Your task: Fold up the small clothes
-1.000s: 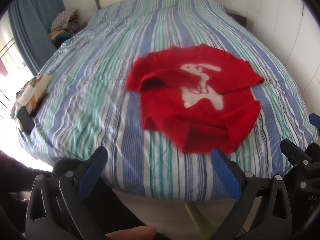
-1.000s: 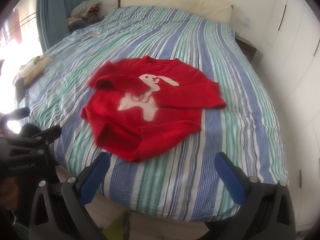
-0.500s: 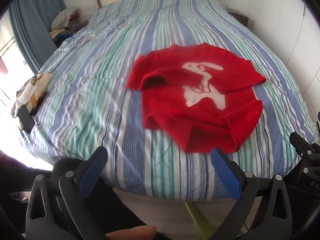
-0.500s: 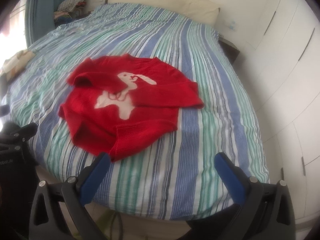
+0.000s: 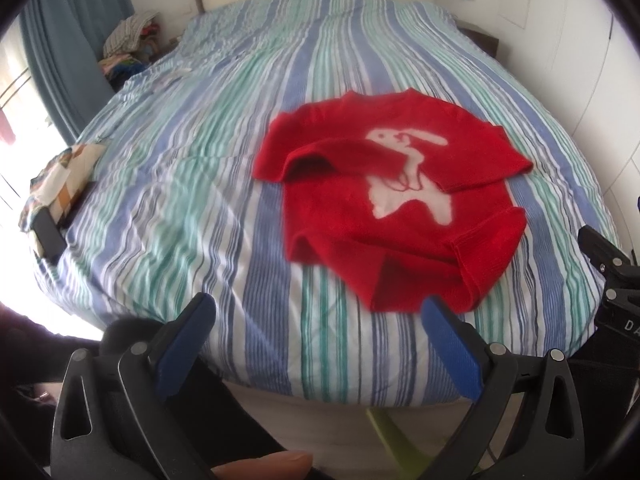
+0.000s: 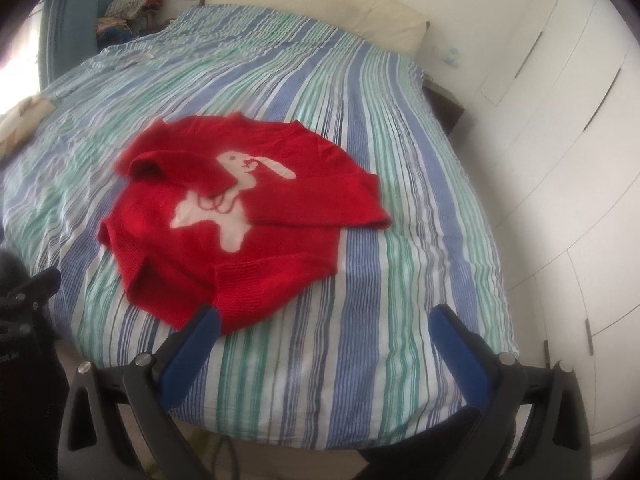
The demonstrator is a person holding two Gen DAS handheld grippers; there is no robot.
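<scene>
This was a home bedroom: a wide bed (image 5: pixel 208 184) under a striped blue, green and white cover, a pale headboard (image 6: pixel 320 12), blue curtains (image 5: pixel 76 28) by a bright window, white wardrobe doors (image 6: pixel 560 128), and heaped clothes (image 5: pixel 128 40) in the corner

left wrist: off bed (image 5: pixel 200 184) foot, facing headboard
right wrist: same, further right
shared: bed, red sweater (image 5: pixel 396 208) (image 6: pixel 240 216)
</scene>
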